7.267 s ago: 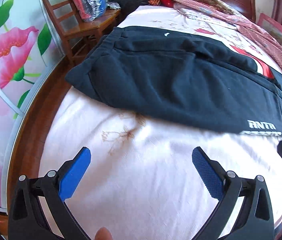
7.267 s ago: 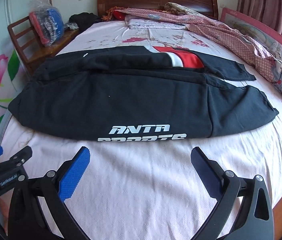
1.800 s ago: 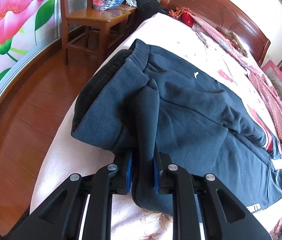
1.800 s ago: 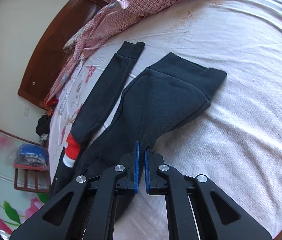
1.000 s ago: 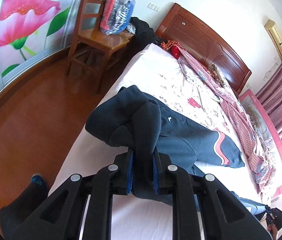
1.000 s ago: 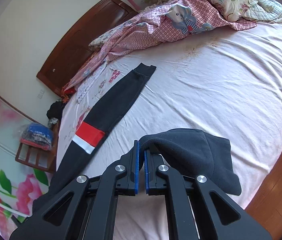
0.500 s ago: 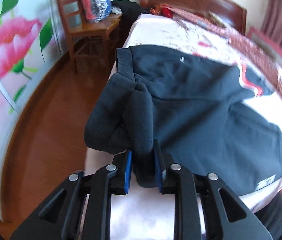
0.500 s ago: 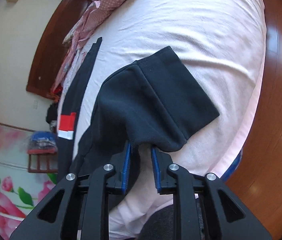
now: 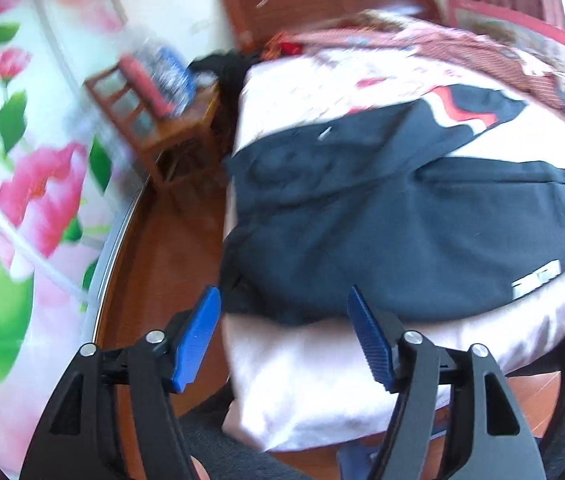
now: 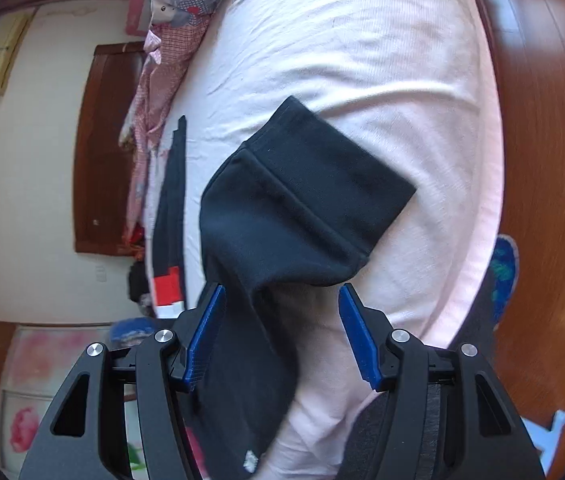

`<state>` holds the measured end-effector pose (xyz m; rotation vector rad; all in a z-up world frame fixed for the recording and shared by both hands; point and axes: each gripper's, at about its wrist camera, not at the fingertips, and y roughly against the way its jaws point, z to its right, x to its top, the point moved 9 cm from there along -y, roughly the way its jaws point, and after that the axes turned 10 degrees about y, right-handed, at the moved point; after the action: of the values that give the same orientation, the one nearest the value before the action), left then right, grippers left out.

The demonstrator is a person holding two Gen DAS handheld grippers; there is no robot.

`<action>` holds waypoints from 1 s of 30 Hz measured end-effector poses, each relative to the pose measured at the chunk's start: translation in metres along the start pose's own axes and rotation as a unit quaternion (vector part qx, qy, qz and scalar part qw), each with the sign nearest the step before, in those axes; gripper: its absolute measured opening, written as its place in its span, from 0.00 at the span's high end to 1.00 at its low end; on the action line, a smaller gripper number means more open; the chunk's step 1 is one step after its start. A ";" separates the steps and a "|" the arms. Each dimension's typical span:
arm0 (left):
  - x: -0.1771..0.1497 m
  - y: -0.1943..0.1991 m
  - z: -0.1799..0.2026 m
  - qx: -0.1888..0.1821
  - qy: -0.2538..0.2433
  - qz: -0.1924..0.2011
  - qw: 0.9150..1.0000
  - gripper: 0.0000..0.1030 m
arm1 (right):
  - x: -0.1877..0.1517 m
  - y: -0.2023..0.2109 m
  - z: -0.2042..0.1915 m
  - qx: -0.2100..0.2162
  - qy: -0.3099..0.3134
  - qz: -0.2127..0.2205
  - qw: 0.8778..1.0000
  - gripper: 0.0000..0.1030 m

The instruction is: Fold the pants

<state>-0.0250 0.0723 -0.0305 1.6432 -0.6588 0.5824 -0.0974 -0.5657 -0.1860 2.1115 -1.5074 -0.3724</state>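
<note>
Dark navy pants (image 9: 402, 220) spread across bed (image 9: 322, 380), legs apart.

Left gripper (image 9: 282, 332) and right gripper (image 10: 280, 330): jaws just opened, pads apart.

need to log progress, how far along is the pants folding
Done: the dark navy fleece pants lie spread across the pink bedsheet, legs apart, no fold made. In hand: nothing; the left gripper and right gripper have just been opening, and the dark ribbed cuff lies ahead of the right pads, unpinched. Left: every fold.
</note>
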 end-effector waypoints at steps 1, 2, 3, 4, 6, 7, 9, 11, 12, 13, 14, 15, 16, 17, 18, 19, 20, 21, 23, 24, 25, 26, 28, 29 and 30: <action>0.008 0.005 0.013 -0.012 -0.008 0.010 1.000 0.28 | 0.000 -0.001 0.003 0.003 -0.013 0.005 1.000 0.43; 0.014 0.008 0.025 -0.024 -0.011 0.018 0.999 0.28 | 0.001 -0.003 0.002 0.032 -0.028 0.012 0.999 0.43; 0.022 0.013 0.039 -0.044 -0.013 0.026 0.999 0.28 | 0.003 -0.004 0.004 0.040 -0.047 0.019 0.998 0.43; 0.028 0.014 0.051 -0.058 -0.015 0.031 0.998 0.28 | 0.005 -0.005 0.007 0.048 -0.070 0.028 0.996 0.42; 0.040 0.016 0.079 -0.086 -0.020 0.041 0.995 0.28 | 0.010 -0.010 0.009 0.074 -0.096 0.035 0.992 0.34; 0.043 0.017 0.089 -0.097 -0.021 0.041 0.994 0.28 | 0.011 -0.012 0.015 0.057 -0.110 0.033 0.992 0.34; 0.050 0.019 0.109 -0.116 -0.020 0.044 0.992 0.28 | 0.014 -0.018 0.016 0.083 -0.136 0.044 0.986 0.34; 0.057 0.021 0.130 -0.143 -0.019 0.039 0.989 0.27 | 0.017 -0.017 0.020 0.069 -0.138 0.054 0.987 0.35; 0.058 0.023 0.139 -0.148 -0.020 0.037 0.988 0.27 | 0.019 -0.014 0.019 0.060 -0.130 0.063 0.988 0.37; 0.059 0.025 0.146 -0.152 -0.021 0.036 0.987 0.26 | 0.021 -0.012 0.019 0.031 -0.105 0.066 0.992 0.50; 0.059 0.026 0.153 -0.161 -0.025 0.033 0.986 0.25 | 0.026 -0.011 0.014 -0.005 -0.064 0.066 0.996 0.65; 0.058 0.027 0.158 -0.166 -0.029 0.032 0.985 0.24 | 0.034 -0.009 0.003 -0.047 0.002 0.073 0.996 0.69; 0.058 0.028 0.163 -0.168 -0.034 0.033 0.985 0.23 | 0.040 -0.005 -0.012 -0.090 0.080 0.080 0.989 0.78; 0.058 0.029 0.168 -0.173 -0.037 0.032 0.984 0.22 | 0.046 -0.002 -0.029 -0.139 0.165 0.083 0.973 0.89; 0.056 0.030 0.171 -0.178 -0.040 0.030 0.983 0.20 | 0.049 0.000 -0.045 -0.177 0.233 0.085 0.953 0.92; 0.056 0.029 0.174 -0.179 -0.040 0.028 0.983 0.19 | 0.051 0.001 -0.062 -0.191 0.283 0.088 0.936 0.93; 0.055 0.029 0.175 -0.181 -0.040 0.026 0.982 0.19 | 0.052 0.002 -0.079 -0.204 0.332 0.092 0.917 0.93; 0.052 0.028 0.176 -0.183 -0.041 0.021 0.982 0.19 | 0.053 0.004 -0.095 -0.225 0.383 0.099 0.890 0.93; 0.051 0.025 0.176 -0.178 -0.041 0.015 0.983 0.19 | 0.046 0.010 -0.120 -0.239 0.465 0.126 0.843 0.93; 0.050 0.024 0.175 -0.178 -0.040 0.015 0.983 0.19 | 0.042 0.012 -0.127 -0.247 0.494 0.139 0.822 0.93; 0.049 0.024 0.174 -0.177 -0.039 0.014 0.983 0.19 | 0.041 0.012 -0.128 -0.247 0.507 0.149 0.812 0.93; 0.048 0.023 0.173 -0.175 -0.040 0.013 0.984 0.19 | 0.048 0.008 -0.118 -0.247 0.496 0.143 0.820 0.93; 0.045 0.020 0.173 -0.175 -0.043 0.009 0.984 0.19 | 0.063 -0.005 -0.068 -0.253 0.416 0.107 0.867 0.93; 0.044 0.020 0.174 -0.174 -0.045 0.007 0.984 0.19 | 0.066 -0.010 -0.047 -0.253 0.375 0.091 0.887 0.88; 0.041 0.019 0.173 -0.170 -0.050 0.006 0.984 0.19 | 0.066 -0.017 -0.022 -0.257 0.326 0.066 0.908 0.88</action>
<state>-0.0059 -0.1053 -0.0166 1.3547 -0.7957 0.3730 -0.0504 -0.6176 -0.1724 1.4889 -1.0029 0.0081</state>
